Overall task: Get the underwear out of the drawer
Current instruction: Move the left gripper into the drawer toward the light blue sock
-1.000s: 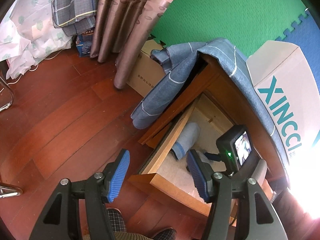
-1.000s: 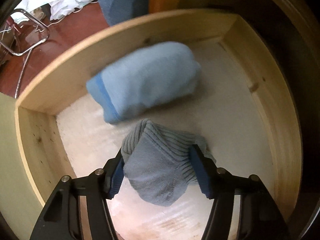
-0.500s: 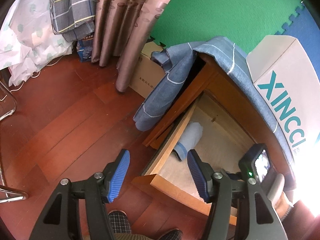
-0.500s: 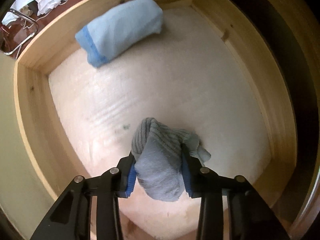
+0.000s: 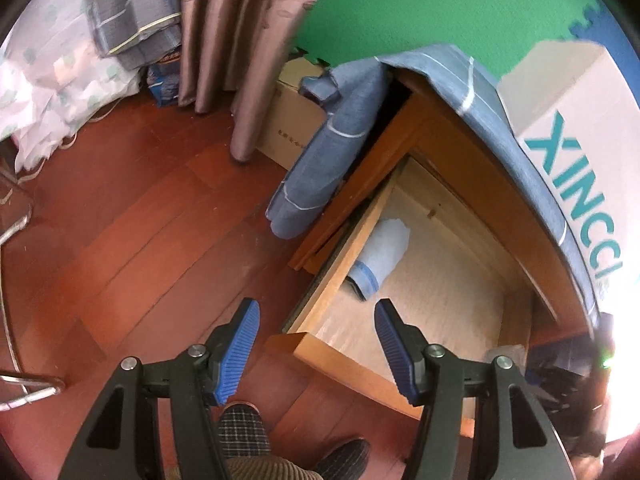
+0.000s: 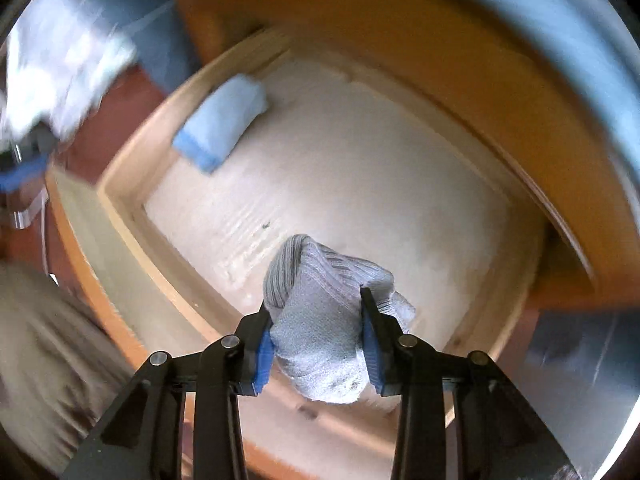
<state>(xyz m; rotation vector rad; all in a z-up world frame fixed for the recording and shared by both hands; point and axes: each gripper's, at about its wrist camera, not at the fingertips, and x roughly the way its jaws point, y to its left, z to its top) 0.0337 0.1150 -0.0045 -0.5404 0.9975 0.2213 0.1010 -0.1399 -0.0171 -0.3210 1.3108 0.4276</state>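
My left tool (image 5: 316, 340) hangs with its blue pads wide apart and nothing between them, above the front left corner of the open drawer (image 5: 332, 364). From it, the light blue roll (image 5: 382, 256) lies at about one o'clock, just inside the drawer's left wall, its long axis running along that wall with the banded end nearest me. My right tool (image 6: 316, 332) is clamped on the grey underwear (image 6: 320, 320), the bundle bulging up past the pads and hanging over the front of the drawer floor, apart from the wood as far as I can tell. From the right tool the roll sits well away at ten o'clock. I judge the left tool nearer to that roll, while the right only needs to carry its bundle out over the front rim.
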